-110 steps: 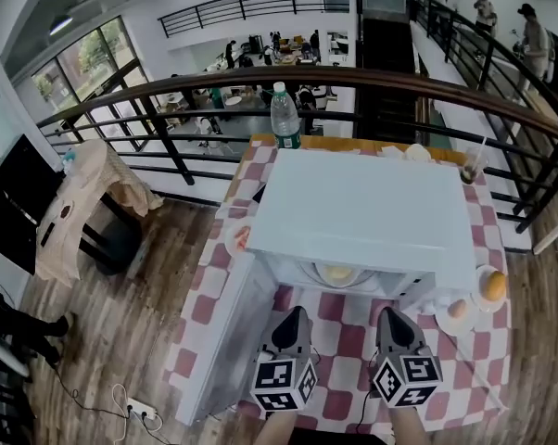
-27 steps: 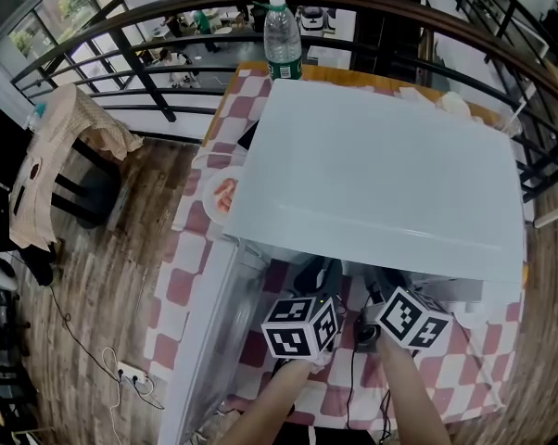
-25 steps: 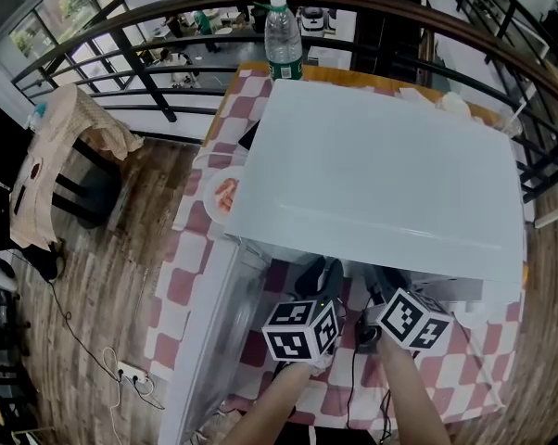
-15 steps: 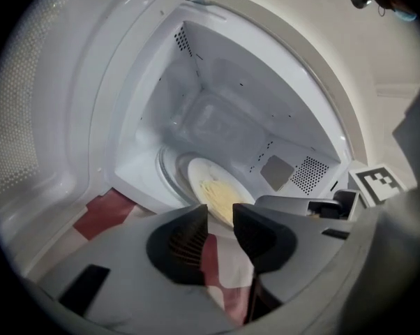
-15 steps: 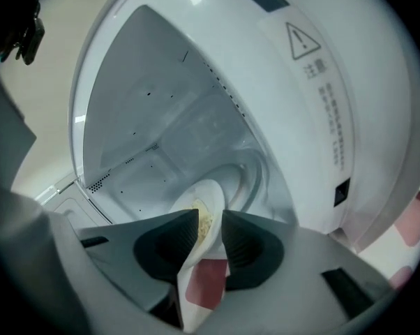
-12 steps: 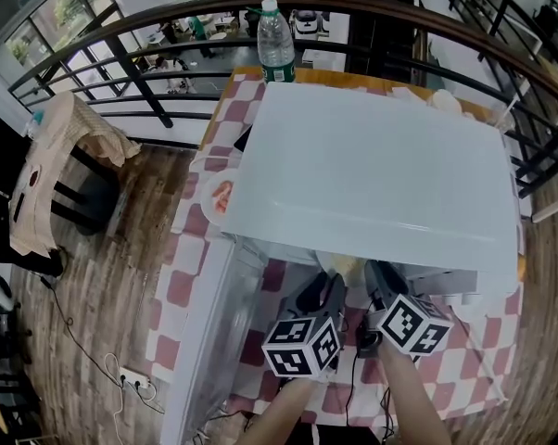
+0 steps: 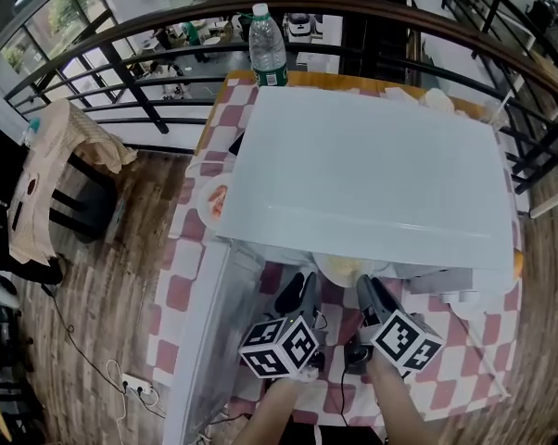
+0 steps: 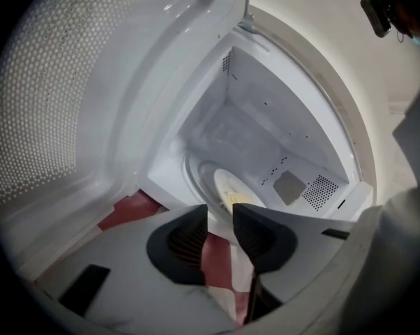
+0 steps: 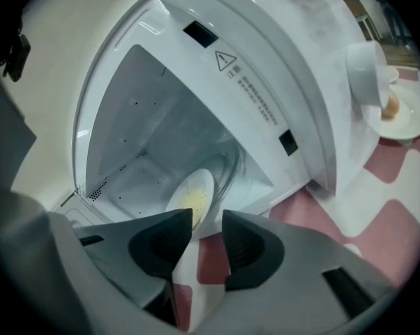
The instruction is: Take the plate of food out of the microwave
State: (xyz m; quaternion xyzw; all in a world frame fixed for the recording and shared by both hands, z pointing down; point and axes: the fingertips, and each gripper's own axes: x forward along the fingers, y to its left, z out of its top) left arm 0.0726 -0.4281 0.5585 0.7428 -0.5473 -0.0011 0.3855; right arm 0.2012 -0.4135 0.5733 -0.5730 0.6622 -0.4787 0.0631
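Released and empty, the left gripper [image 7: 296, 293] shows its two dark pads apart in its own view, and through the gap I see only the checked tablecloth [image 7: 464, 374]. The right gripper [image 7: 366, 291] is released also. Its jaws have just been opening, and between them too there is only cloth. Both hang before the open mouth of the microwave [image 7: 372, 170], side by side, near each other but not touching.

The plate of food [image 8: 234, 189] is not yet out. It lies on the glass turntable [image 8: 195, 176] inside the cavity, at 12 o'clock from the left gripper and about 11 o'clock from the right one, with yellowish food in its middle. The door [image 7: 203, 336] is swung open at 9 o'clock of the left gripper.

By my judgement, several things can go wrong. The rim of the plate looks thin and smooth, so a pinch that takes too little of it can slip, and then the plate tips and the food slides off. If only one gripper lifts, the other side may sag. A plate pulled out too low can knock on the front sill of the cavity. The grippers are close, so their bodies can bump when both go in. At 3 o'clock of the microwave stands a small plate [image 9: 409, 124], and a wide swing of the right gripper may hit it.
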